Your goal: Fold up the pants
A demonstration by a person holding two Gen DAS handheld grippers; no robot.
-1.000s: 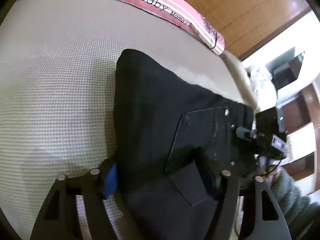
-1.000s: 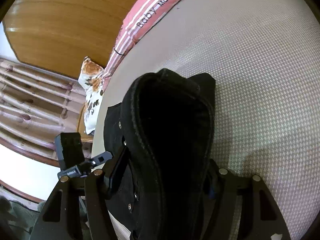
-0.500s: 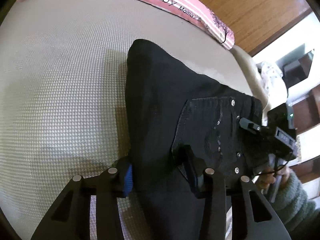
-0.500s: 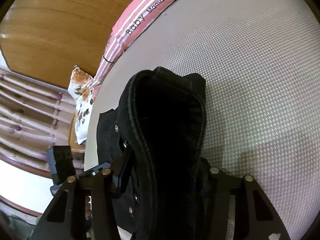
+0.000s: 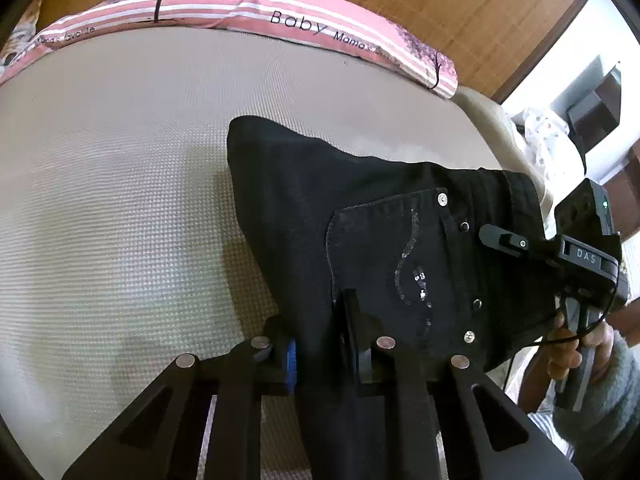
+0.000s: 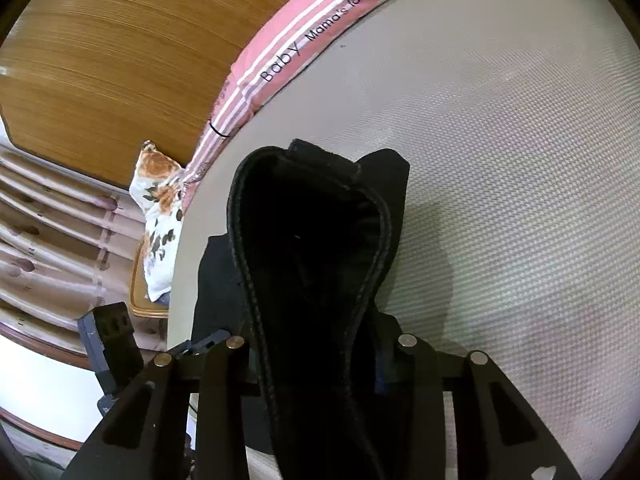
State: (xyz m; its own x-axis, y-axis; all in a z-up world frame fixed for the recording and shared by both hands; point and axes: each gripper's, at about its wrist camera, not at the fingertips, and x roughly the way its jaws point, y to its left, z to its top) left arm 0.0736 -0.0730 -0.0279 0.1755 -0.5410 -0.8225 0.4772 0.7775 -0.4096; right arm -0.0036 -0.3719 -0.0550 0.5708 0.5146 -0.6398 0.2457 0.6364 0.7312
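Black pants (image 5: pixel 352 216) lie over the beige mattress (image 5: pixel 100 200), back pocket with sequins facing up. My left gripper (image 5: pixel 320 344) is shut on the pants' side edge near the pocket. My right gripper (image 6: pixel 320 360) is shut on the waistband end (image 6: pixel 312 232), which stands up as an open loop in the right wrist view. The right gripper also shows in the left wrist view (image 5: pixel 504 240), at the waistband on the right.
A pink striped pillow (image 5: pixel 280 20) lies along the far edge of the mattress, against a wooden headboard (image 5: pixel 460 0). A floral cushion (image 6: pixel 160 208) sits past the bed's side. Furniture (image 5: pixel 592 112) stands to the right.
Both grippers have lifted and drawn back a little with the pants in them. The left jaws have closed tighter on the fabric. More of the pillow is in view.
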